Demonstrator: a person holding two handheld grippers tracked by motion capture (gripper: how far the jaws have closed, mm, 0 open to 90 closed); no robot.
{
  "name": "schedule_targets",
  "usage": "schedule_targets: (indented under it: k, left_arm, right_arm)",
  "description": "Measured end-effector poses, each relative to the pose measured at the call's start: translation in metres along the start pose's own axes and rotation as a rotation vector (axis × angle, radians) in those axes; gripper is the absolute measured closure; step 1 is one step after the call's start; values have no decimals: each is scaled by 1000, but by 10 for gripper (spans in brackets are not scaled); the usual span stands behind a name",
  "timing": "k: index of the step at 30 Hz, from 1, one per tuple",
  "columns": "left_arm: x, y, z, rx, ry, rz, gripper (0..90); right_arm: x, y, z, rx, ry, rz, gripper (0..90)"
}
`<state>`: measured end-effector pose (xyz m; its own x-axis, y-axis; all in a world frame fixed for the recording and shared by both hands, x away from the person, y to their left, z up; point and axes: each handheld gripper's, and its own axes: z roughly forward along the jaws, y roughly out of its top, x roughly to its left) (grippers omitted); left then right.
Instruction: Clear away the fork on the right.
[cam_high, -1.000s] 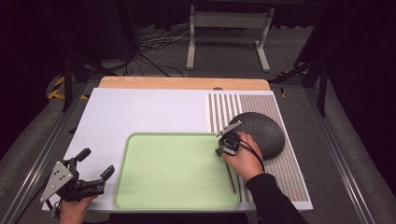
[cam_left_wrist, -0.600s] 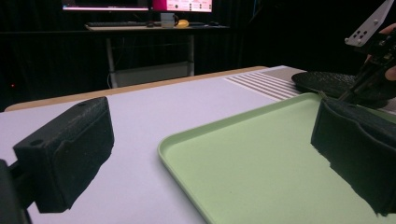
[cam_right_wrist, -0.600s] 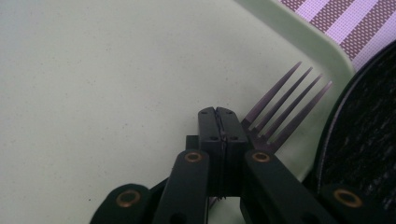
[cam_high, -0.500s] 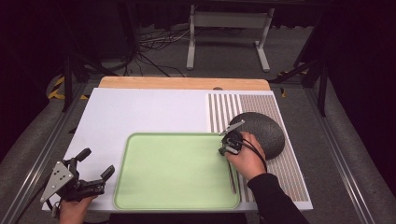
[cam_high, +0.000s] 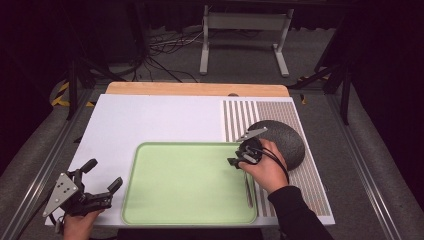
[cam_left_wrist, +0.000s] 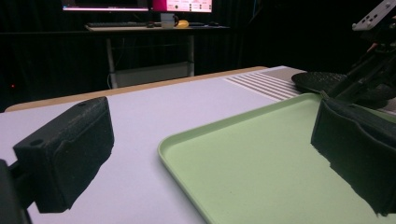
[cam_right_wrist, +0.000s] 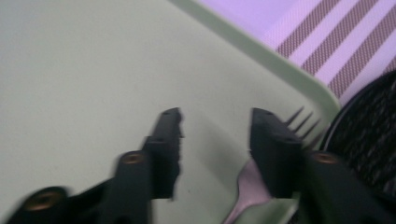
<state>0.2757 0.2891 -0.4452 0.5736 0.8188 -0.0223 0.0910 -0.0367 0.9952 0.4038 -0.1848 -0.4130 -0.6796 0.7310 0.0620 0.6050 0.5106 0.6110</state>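
Right hand-held gripper (cam_high: 234, 162) low over the right part of the green tray (cam_high: 185, 182), jaws apart with a clear gap between them and clamped on nothing. Seen in the right gripper view with a fork (cam_right_wrist: 261, 179) lying just beside and partly under the right-hand jaw, tines (cam_right_wrist: 303, 122) poking out past the jaw toward the tray's corner rim. Handle of that fork (cam_high: 248, 192) visible from the high view as a thin line along the tray's right edge, just below the right hand (cam_high: 267, 167). Whether the jaw touches the fork: cannot tell (picture blurred there).

Dark round mat (cam_high: 282, 140) just beyond the tray's right corner, lying on the striped placemat (cam_high: 260, 117) and half covered by the hand; edge of the same mat (cam_right_wrist: 369, 135) at the right of the right gripper view.

Tray resting on the white surface (cam_high: 150, 120) of the tabletop, near the front edge, with a wooden strip (cam_high: 197, 89) along the far edge.

Left hand-held gripper (cam_high: 102, 177) well apart from all this, at the front left corner of the tabletop, just left of the tray. Jaws wide apart, holding nothing; in the left gripper view one jaw over the white surface, the other over the tray (cam_left_wrist: 261, 158). Grey three-cornered plate (cam_high: 62, 192) on top of it, left hand (cam_high: 77, 225) at the bottom edge.

Beyond the tabletop, a grey floor with cables (cam_high: 160, 47) and a metal stand (cam_high: 245, 37).
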Motion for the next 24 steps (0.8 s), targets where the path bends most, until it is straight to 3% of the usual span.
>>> schedule_targets:
  k: [2,3,4,5,11,16,17,24]
  left_arm:
    - [0,0,0,0,-1,0,0]
    - [0,0,0,4,-2,4,1]
    - [0,0,0,3,-2,4,0]
    - [0,0,0,4,-1,4,1]
    - [-1,0,0,1,0,3,1]
    - [0,0,0,0,2,0,1]
    - [0,0,0,0,2,0,1]
    - [-1,0,0,3,1,5,1]
  right_arm:
    - [0,2,-2,-30,14,-7,286]
    - [1,4,-6,-54,8,-62,225]
    - [1,5,-8,-57,1,-85,212]
    - [2,6,-11,-65,-10,-104,201]
    - [4,6,-24,-122,-22,-110,142]
    - [5,3,-42,-233,-23,-127,128]
    - [5,3,-42,-233,-23,-127,128]
    - [-5,-8,-59,-318,-10,-117,128]
